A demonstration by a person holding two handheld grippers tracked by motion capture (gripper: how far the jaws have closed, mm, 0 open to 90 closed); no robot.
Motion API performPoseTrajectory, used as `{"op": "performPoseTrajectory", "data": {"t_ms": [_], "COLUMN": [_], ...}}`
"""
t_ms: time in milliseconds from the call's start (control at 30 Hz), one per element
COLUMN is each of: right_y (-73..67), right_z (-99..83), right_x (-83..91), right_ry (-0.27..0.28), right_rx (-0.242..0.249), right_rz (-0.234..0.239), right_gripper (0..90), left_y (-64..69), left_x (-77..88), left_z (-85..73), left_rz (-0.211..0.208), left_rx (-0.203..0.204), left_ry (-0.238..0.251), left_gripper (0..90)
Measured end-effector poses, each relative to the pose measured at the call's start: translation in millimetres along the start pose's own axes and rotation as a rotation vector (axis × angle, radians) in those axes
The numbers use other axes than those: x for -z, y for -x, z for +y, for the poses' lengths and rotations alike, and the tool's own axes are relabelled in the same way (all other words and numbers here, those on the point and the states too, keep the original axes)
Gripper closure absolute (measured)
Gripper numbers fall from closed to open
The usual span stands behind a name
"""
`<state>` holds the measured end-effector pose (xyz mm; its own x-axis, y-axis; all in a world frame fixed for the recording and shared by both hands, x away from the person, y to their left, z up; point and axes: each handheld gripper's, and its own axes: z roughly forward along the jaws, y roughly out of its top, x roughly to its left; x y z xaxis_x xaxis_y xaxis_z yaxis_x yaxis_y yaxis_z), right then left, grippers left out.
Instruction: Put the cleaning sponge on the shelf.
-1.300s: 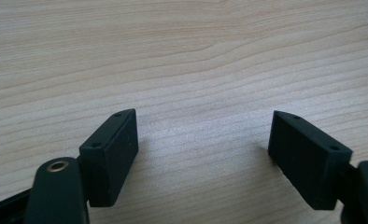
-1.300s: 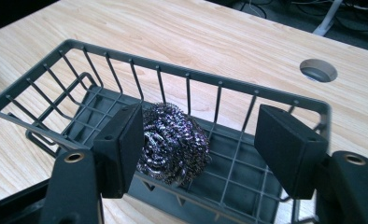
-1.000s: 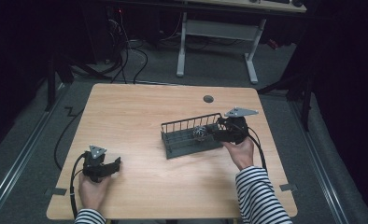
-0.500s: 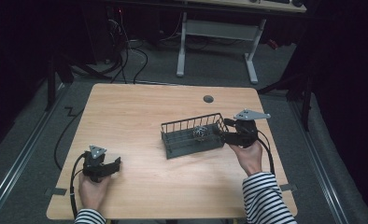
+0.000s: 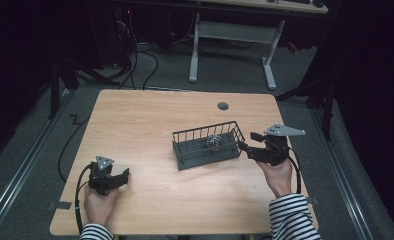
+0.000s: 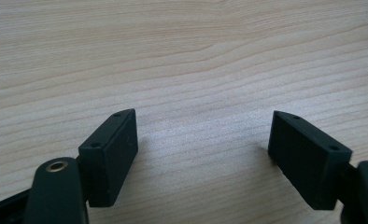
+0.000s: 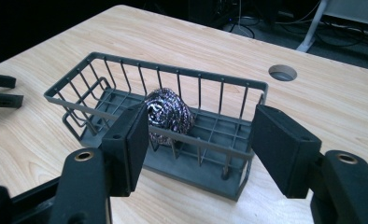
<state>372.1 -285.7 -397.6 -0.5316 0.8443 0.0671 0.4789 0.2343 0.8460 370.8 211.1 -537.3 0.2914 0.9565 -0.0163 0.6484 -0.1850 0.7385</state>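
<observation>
Right gripper (image 5: 246,148): jaws apart with nothing between them, and they have just been closing. In the right gripper view (image 7: 198,144) the two black pads frame the near short end of the wire basket (image 7: 112,100) without touching its wires. In the high view this gripper sits just off the basket's (image 5: 185,161) right end, held above the table by the right hand (image 5: 277,175), striped sleeve behind it.

Left gripper (image 5: 121,176): jaws wide apart, empty. The left gripper view (image 6: 203,154) has bare wood grain between the pads. It rests on the table well apart from the basket, toward the near left corner, held in the left hand (image 5: 99,204).

Steel scourer (image 5: 214,142): a shiny coiled metal ball, lying inside the basket on its floor, about midway along and nearer the end that faces the right gripper. In the right gripper view the scourer (image 7: 168,112) sits against the inside of the near long wall. No pad touches it.

Basket: grey wire, upright, standing askew on the table (image 5: 150,115), right of the table's middle. The round cable hole (image 5: 223,106) lies beyond it, toward the far edge.

Progress, as judged: the scourer is in the basket and free of both tools, so the placing step looks done. The right gripper stands clear of the load. What is left appears small: take the right hand off from the basket end, perhaps to a rest like the left one's. Whether the basket itself is to be shifted next cannot be told.
</observation>
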Motion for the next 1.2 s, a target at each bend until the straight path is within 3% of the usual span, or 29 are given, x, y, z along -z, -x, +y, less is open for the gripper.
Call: {"op": "performPoseTrajectory", "data": {"t_ms": [300, 700, 1200], "right_y": [6.5, 20.5, 29.6], "right_z": [-11.6, -43.7, -79.9], "right_x": [19.8, 40.0, 43.3], "right_ry": [0.036, 0.057, 0.061], "right_rx": [-0.026, -0.095, -0.146], "right_rz": [-0.012, -0.046, -0.073], "right_gripper": [37.5, 38.1, 38.0], "left_y": [0.0, 0.1, 0.1], "left_x": [0.0, 0.0, 0.0], "left_z": [0.0, 0.0, 0.0], "left_rz": [0.0, 0.001, 0.001], "left_rx": [0.0, -0.001, -0.001], "left_ry": [0.0, -0.001, 0.0], "left_gripper": [24.6, 24.5, 24.5]}}
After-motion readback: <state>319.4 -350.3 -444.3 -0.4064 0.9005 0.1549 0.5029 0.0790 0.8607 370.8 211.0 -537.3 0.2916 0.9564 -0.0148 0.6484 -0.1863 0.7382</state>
